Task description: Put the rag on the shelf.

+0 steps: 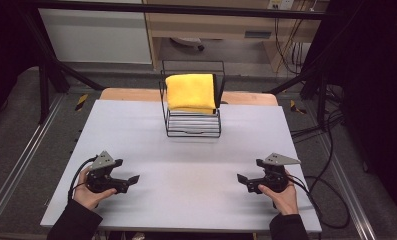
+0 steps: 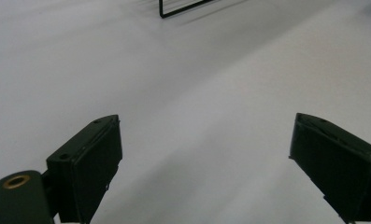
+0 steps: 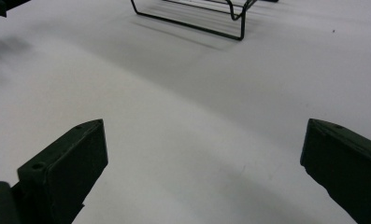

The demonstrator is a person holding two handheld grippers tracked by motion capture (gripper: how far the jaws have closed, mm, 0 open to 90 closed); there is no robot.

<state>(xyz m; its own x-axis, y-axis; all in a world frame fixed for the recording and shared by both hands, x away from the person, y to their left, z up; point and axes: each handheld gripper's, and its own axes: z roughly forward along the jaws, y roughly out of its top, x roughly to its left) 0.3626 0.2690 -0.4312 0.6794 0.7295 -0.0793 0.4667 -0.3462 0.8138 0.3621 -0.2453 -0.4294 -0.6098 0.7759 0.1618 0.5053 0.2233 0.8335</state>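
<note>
Folded yellow cloth [image 1: 190, 93] draped over the black wire rack [image 1: 193, 127] at the far edge of the pale grey surface [image 1: 186, 200], centred. Left claw [image 1: 129, 181] down by the near-left corner, jaws spread wide, empty. Right claw [image 1: 244, 182] by the near-right corner, likewise released and holding nothing. Probably soft, light, floppy fabric. Best pinched at the hanging front edge, clear of the wires. Well apart from both claws.
</note>
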